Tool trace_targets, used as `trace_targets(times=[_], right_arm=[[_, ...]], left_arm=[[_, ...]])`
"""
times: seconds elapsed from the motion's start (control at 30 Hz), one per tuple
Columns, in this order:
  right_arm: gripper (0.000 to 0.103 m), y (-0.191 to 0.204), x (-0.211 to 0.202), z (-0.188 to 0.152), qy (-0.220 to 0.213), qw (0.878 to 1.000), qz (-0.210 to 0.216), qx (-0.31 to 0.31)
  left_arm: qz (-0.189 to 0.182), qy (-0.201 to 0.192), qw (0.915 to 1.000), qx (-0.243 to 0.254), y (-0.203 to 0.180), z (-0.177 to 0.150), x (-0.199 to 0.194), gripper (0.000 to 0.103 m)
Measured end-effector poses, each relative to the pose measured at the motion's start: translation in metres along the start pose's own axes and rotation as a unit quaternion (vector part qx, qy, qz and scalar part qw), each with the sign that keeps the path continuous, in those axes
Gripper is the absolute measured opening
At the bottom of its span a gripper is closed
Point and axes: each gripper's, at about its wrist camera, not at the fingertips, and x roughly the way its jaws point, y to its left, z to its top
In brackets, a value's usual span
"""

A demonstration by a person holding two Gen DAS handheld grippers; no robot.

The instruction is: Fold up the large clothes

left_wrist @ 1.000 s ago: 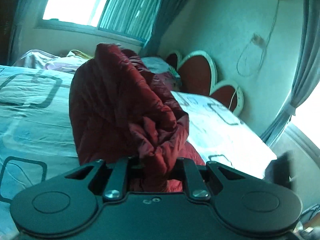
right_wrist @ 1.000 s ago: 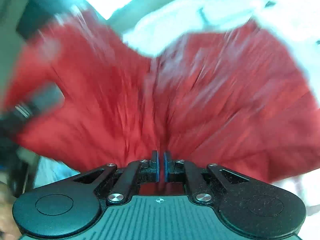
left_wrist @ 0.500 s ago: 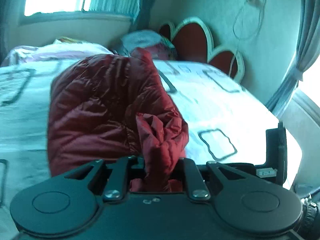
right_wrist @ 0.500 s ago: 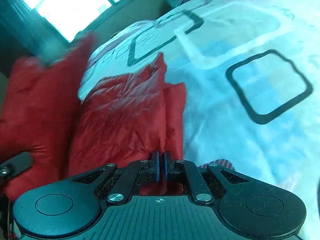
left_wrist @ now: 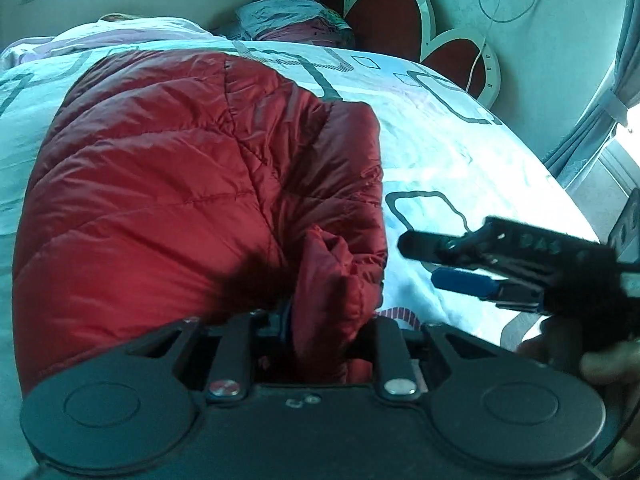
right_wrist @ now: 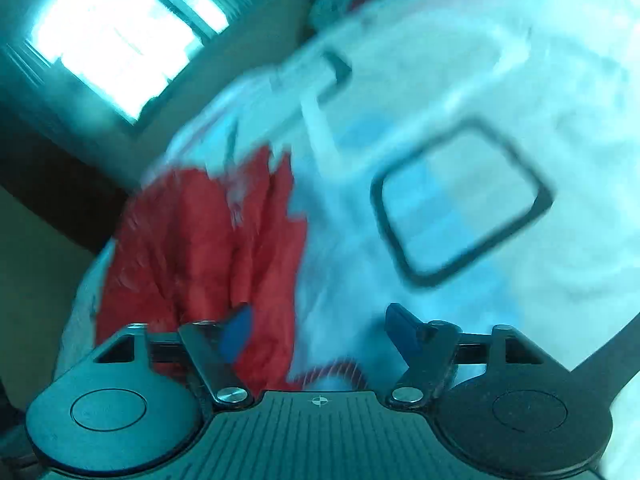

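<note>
The red down jacket (left_wrist: 172, 200) lies folded over on the patterned bedspread (left_wrist: 460, 160), its long axis running from your left gripper (left_wrist: 320, 320) away toward the heart-shaped headboard (left_wrist: 384, 12). Your left gripper is the nearer tool: its jaws are clamped on a bunched fold at the jacket's near edge, right in front of you. Your right gripper (right_wrist: 320, 324) stands with its jaws spread wide and nothing between them; the jacket sits to its left and ahead, apart from its blue pads (right_wrist: 402, 326). In the left wrist view the same gripper hovers just beside the jacket's right edge. The right wrist view is smeared by motion, so the jacket's outline there is hard to read, and the gripper body hides its near hem.
</note>
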Motion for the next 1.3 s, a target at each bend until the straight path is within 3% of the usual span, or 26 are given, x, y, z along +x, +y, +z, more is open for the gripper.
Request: trace_targets(times=[0.1, 0.17, 0.27, 0.4, 0.5, 0.57, 0.63, 0.73, 0.9, 1.0, 1.07, 1.23, 1.3], right_arm=[[0.073, 0.005, -0.011, 0.001, -0.005, 1.0, 0.004, -0.007], [0.073, 0.009, -0.013, 0.001, -0.008, 1.0, 0.008, -0.009], [0.073, 0.016, -0.019, 0.0, -0.015, 1.0, 0.006, -0.013], [0.073, 0.019, -0.022, -0.001, -0.025, 1.0, -0.004, -0.014], [0.073, 0.022, -0.029, -0.001, -0.038, 0.999, -0.009, -0.006], [0.073, 0.026, -0.034, 0.002, -0.047, 0.999, -0.009, -0.005], [0.073, 0.035, -0.036, 0.007, -0.053, 0.999, -0.005, -0.01], [0.073, 0.054, -0.027, 0.017, -0.055, 0.998, 0.0, -0.027], [0.073, 0.083, 0.002, 0.035, -0.043, 0.997, -0.005, -0.066], [0.072, 0.098, 0.018, 0.041, -0.036, 0.995, -0.011, -0.089], [0.058, 0.106, 0.03, 0.045, -0.024, 0.994, -0.019, -0.101], [0.056, 0.107, 0.053, 0.049, -0.006, 0.993, -0.039, -0.11], [0.05, 0.106, 0.059, 0.049, 0.003, 0.992, -0.046, -0.116]], left_arm=[[0.003, -0.001, 1.0, 0.007, -0.009, 0.002, 0.0, 0.034], [-0.012, -0.001, 0.9999, 0.009, -0.014, 0.002, -0.001, 0.059], [-0.033, -0.001, 0.9993, 0.019, -0.025, 0.003, -0.003, 0.081], [-0.069, -0.008, 0.9973, 0.024, -0.029, 0.004, -0.027, 0.076], [-0.112, -0.037, 0.993, 0.013, -0.016, 0.01, -0.069, 0.068], [-0.121, -0.071, 0.9901, -0.001, 0.005, 0.014, -0.095, 0.06], [-0.096, -0.098, 0.9903, -0.018, 0.036, 0.02, -0.108, 0.049], [-0.048, -0.104, 0.9926, -0.04, 0.083, 0.027, -0.099, 0.042], [0.009, -0.094, 0.9951, -0.027, 0.111, 0.044, -0.077, 0.035], [0.014, -0.094, 0.9951, -0.027, 0.118, 0.052, -0.07, 0.035], [0.014, -0.092, 0.9954, -0.024, 0.12, 0.056, -0.067, 0.035], [0.011, -0.083, 0.9965, -0.007, 0.125, 0.064, -0.056, 0.034], [0.009, -0.075, 0.9971, 0.0, 0.126, 0.066, -0.048, 0.031]])
